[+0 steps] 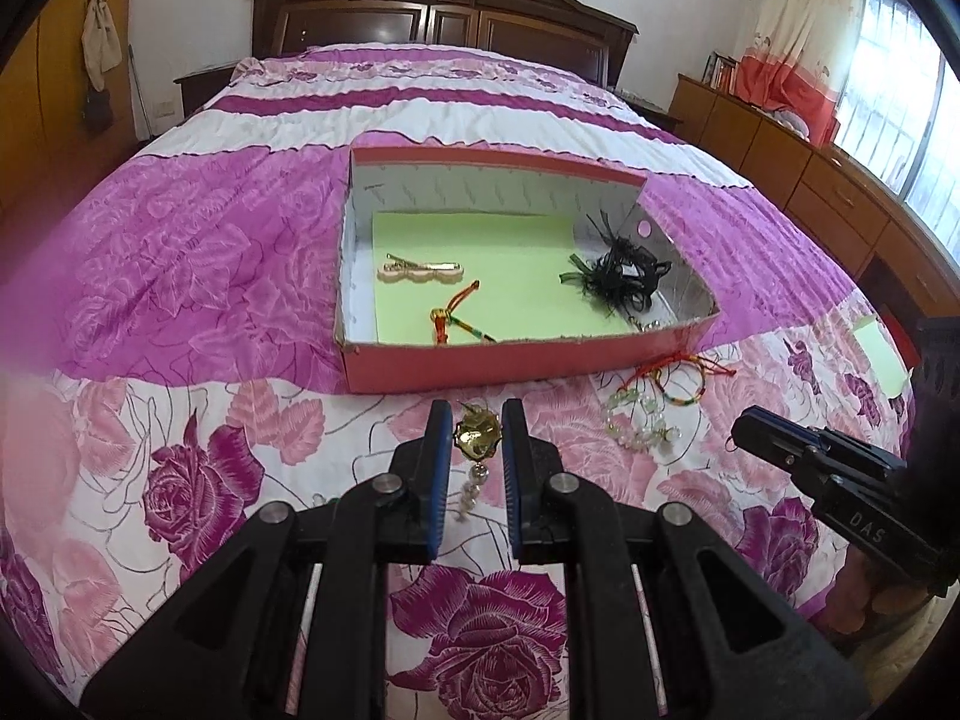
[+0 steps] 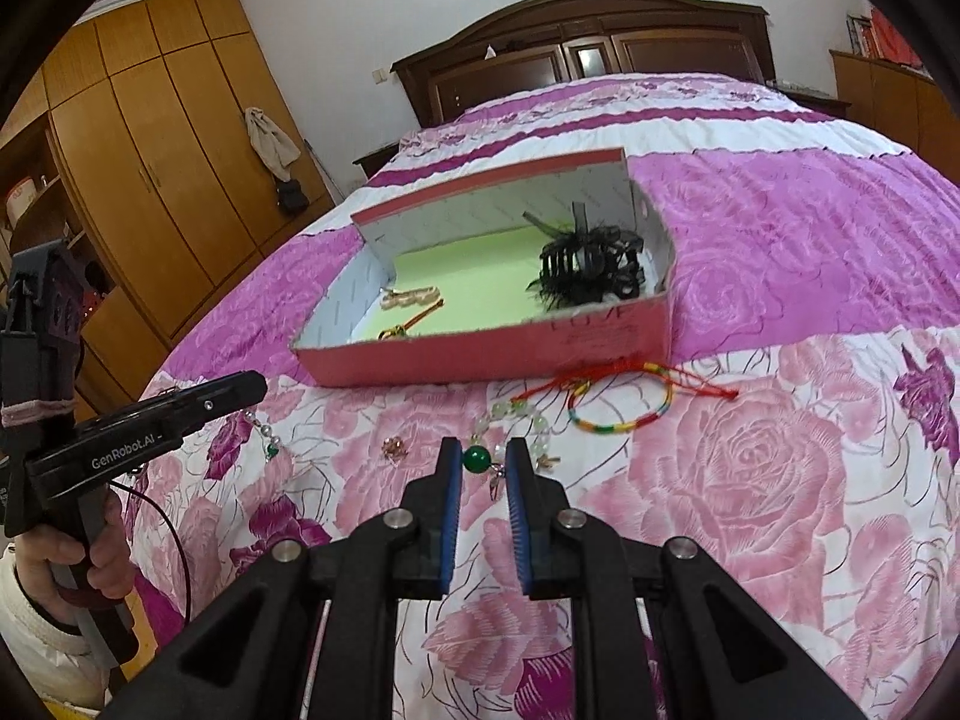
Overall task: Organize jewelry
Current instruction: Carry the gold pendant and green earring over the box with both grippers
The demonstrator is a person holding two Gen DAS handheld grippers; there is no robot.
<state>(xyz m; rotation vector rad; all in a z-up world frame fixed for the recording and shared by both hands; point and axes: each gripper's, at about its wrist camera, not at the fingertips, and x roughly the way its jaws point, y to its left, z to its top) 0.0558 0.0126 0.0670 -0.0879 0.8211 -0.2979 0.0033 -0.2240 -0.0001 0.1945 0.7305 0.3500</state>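
My left gripper [image 1: 477, 415] is shut on a gold ornament [image 1: 478, 437] with a string of pearls [image 1: 471, 489] hanging below it, just above the bedspread in front of the red box [image 1: 480, 369]. My right gripper [image 2: 482, 449] is shut on a green bead [image 2: 478, 457] with small metal dangles. The box is lined with green paper and holds a pink hair clip [image 1: 420, 270], a red braided cord [image 1: 456, 315] and a black frilly hair clip [image 1: 624, 276]. On the bedspread near the box lie a rainbow bracelet [image 2: 624, 411] and a pale bead bracelet [image 2: 528, 414].
The bed [image 1: 180, 228] has a pink and purple flowered cover and a dark wooden headboard [image 1: 444, 18]. A small copper trinket [image 2: 396, 449] lies on the cover. Wooden wardrobes [image 2: 150, 138] stand on one side, low cabinets [image 1: 798, 174] under a window on the other. A hand [image 2: 66, 564] holds the left gripper's handle.
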